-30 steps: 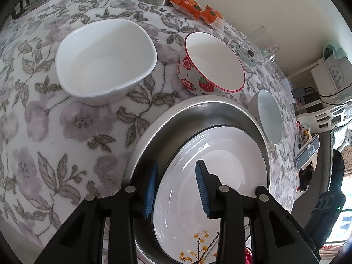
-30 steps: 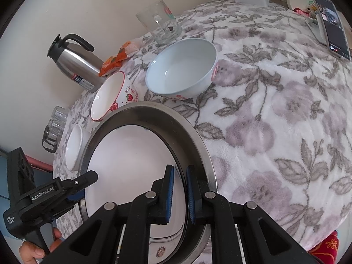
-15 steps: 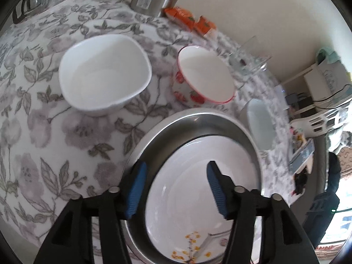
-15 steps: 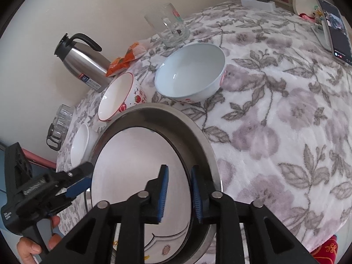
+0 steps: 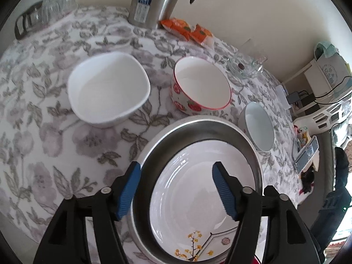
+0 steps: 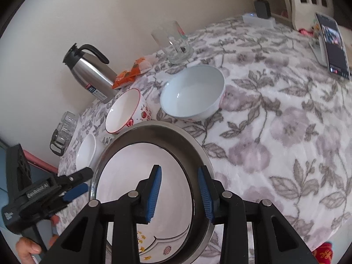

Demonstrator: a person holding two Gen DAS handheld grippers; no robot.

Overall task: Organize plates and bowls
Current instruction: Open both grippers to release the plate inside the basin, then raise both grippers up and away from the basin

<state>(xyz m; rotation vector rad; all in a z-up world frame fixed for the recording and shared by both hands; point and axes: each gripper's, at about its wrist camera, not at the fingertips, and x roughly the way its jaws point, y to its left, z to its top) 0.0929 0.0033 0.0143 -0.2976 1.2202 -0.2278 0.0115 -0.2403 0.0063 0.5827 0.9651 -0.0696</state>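
Left wrist view: we see a glossy white plate (image 5: 198, 189) with yellow flowers lying inside a round steel basin (image 5: 176, 136) on the floral tablecloth (image 5: 44, 110). The left gripper (image 5: 176, 189) has its jaws spread and opening, straddling the basin's rim without touching.

Right wrist view: the right gripper (image 6: 179, 189) is likewise opening, the opposite rim between its ribbed blue pads (image 6: 155, 191), unpinched.

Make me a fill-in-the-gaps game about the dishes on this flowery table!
1. The white plate with yellow flowers lies inside a round ____ pan.
2. The red-rimmed bowl has ____ painted on its outside.
3. The steel flask has a ____ handle.

Missing words: metal; strawberries; black
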